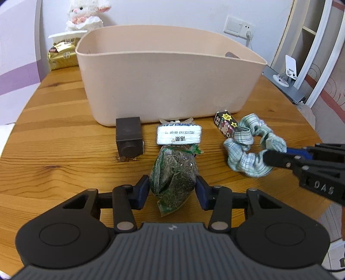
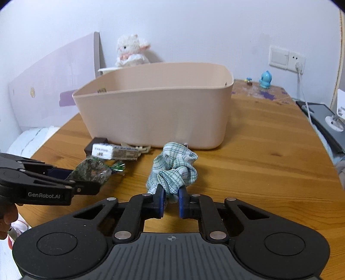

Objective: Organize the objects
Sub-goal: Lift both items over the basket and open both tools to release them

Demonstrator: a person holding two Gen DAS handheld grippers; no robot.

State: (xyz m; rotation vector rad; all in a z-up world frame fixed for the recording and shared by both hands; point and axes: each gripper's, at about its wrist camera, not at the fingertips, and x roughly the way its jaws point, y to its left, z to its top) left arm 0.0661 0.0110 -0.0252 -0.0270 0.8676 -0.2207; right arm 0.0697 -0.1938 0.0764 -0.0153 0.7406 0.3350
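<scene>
A beige plastic bin [image 1: 168, 86] stands on the wooden table; it also shows in the right wrist view [image 2: 155, 112]. My left gripper [image 1: 172, 191] is shut on a clear bag of dried green herbs [image 1: 174, 178], seen from the side in the right wrist view [image 2: 90, 170]. My right gripper [image 2: 171, 203] is shut on a green plaid scrunchie [image 2: 174, 170], which lies right of the bag in the left wrist view [image 1: 252, 146]. A dark box [image 1: 129, 137], a white labelled packet [image 1: 179, 134] and a small cartoon carton [image 1: 226, 126] lie in front of the bin.
A plush toy [image 1: 86, 13] and a gold packet [image 1: 62, 56] sit behind the bin at the left. A blue figurine [image 2: 266, 79] stands at the far right of the table. A grey device [image 2: 321, 120] lies off the table's right edge.
</scene>
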